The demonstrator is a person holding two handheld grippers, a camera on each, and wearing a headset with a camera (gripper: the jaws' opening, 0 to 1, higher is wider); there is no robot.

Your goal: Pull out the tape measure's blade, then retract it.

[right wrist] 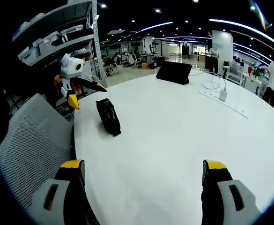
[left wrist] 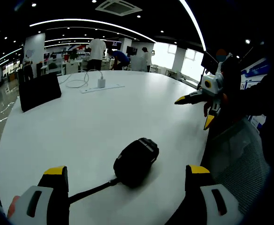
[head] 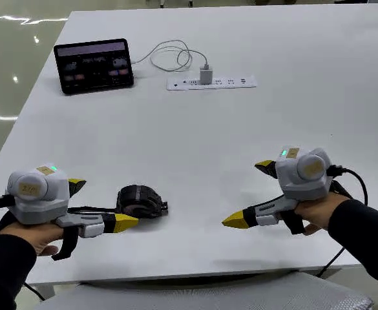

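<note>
A black tape measure (head: 139, 200) lies on the white table (head: 240, 129) near its front edge, blade fully in, with a black strap (left wrist: 87, 192) trailing from it. My left gripper (head: 101, 203) is open just left of the tape measure, jaws pointing at it without touching. In the left gripper view the tape measure (left wrist: 137, 161) sits just ahead of the spread yellow-tipped jaws of the left gripper (left wrist: 127, 171). My right gripper (head: 248, 192) is open further right over bare table and holds nothing. In the right gripper view the tape measure (right wrist: 108, 117) lies well ahead and to the left.
A dark tablet (head: 94, 64) stands at the back left. A white power strip (head: 211, 82) with a plugged charger and a looped cable (head: 169, 57) lies beside it. A grey mesh chair (head: 208, 294) sits below the table's front edge. People stand far off (left wrist: 98, 49).
</note>
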